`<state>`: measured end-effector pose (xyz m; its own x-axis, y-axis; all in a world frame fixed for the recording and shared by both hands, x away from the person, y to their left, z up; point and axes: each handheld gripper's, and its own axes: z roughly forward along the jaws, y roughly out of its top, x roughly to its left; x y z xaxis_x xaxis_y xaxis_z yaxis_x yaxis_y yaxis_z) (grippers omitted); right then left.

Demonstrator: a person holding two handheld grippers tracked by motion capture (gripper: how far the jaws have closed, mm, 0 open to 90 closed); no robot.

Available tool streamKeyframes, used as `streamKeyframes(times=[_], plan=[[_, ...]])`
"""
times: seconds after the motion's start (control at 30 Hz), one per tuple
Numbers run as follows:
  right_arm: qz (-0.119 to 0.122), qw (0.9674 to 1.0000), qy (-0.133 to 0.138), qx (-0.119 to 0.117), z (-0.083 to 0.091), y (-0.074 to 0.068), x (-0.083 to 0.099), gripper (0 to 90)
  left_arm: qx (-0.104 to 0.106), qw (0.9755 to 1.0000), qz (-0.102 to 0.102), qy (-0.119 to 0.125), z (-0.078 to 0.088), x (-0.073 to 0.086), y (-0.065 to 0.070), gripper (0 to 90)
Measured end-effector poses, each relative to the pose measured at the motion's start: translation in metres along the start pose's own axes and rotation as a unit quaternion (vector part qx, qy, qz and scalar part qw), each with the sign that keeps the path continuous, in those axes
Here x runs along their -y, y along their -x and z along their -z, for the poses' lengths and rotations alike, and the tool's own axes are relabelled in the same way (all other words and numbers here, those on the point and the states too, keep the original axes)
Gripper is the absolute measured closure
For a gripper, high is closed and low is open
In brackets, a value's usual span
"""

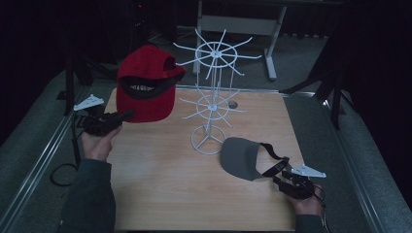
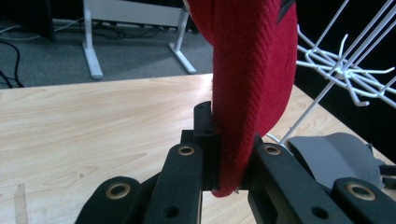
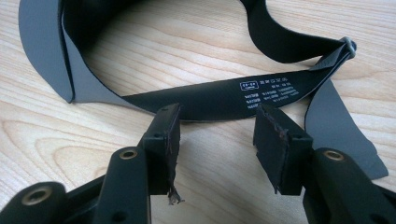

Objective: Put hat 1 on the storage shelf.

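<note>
The red cap hangs in the air over the desk's far left corner, its brim pinched in the left claw. Beside it stands a white wire rack. Near the right edge lies a grey visor; the right claw sits spread at its black strap, jaws apart, gripping nothing.

Red cap held aloft, brim pinched; grey visor flat on table, near right edge.
</note>
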<state>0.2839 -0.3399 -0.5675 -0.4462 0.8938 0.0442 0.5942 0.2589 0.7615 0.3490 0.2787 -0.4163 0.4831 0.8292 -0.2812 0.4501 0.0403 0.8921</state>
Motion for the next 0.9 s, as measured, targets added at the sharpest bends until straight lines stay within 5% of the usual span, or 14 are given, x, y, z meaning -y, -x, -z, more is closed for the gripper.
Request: streamKeyframes(times=[0.9], plan=[[-0.002,1.0,0.0,0.001,0.0,-0.001,0.0,49.5,0.009,0.9993,0.005,0.035,0.011,-0.014,0.01,86.0]])
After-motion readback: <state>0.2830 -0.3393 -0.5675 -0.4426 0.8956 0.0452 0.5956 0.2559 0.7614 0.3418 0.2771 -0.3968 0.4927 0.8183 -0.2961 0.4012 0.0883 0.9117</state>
